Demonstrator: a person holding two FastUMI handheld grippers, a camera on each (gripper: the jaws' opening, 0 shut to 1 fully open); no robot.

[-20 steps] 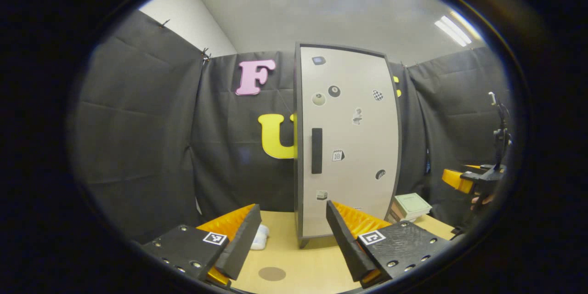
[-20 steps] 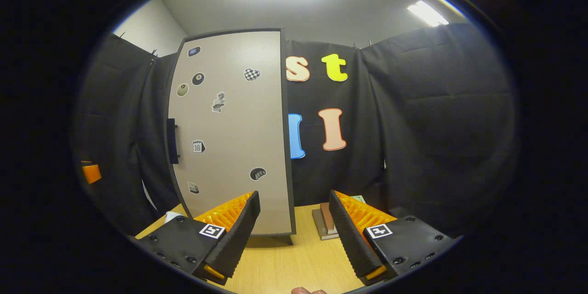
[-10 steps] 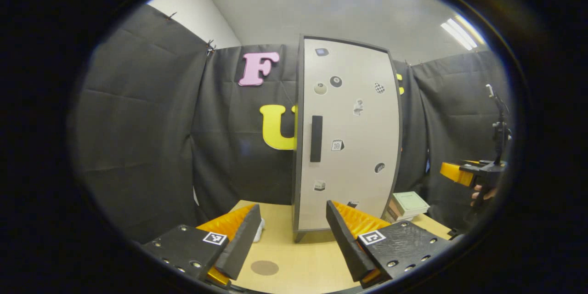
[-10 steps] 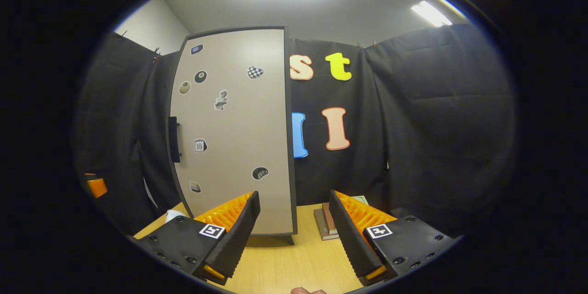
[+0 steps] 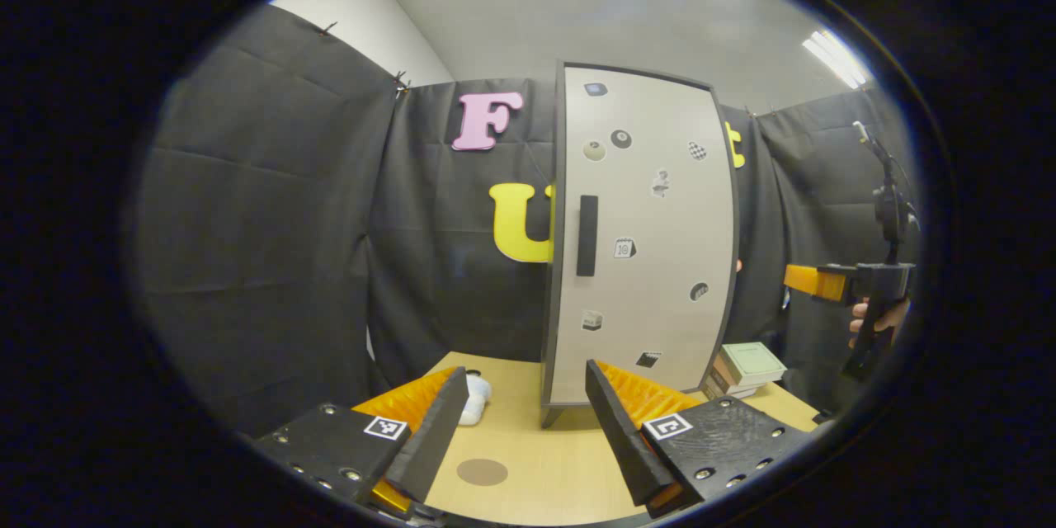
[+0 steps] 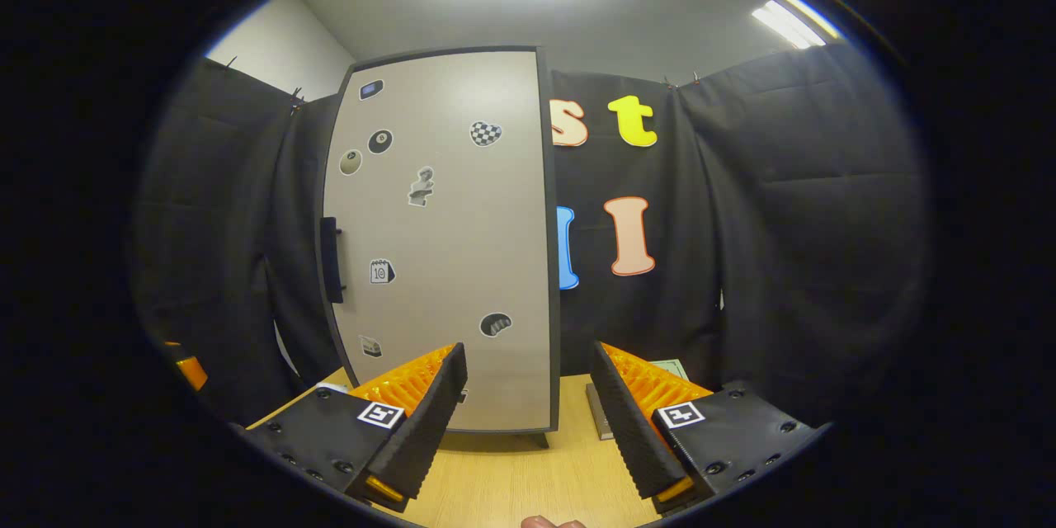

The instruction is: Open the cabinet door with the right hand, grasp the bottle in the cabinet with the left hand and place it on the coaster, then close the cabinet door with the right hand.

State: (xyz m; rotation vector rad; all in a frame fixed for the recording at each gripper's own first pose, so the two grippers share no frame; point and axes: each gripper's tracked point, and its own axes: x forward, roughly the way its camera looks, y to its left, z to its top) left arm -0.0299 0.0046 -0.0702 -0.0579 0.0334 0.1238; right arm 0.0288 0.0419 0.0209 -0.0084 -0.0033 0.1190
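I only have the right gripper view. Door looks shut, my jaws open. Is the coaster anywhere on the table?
Observer: Yes. In the left gripper view a round brown coaster lies on the table, in front of the cabinet door.
Operator: Anything on it?
Observer: No, its top is bare.
Operator: Where's the left gripper?
Observer: Low over the table's near edge; the left gripper has its jaws open, holding nothing.
Operator: Handle side?
Observer: The black handle is on the door's left edge.
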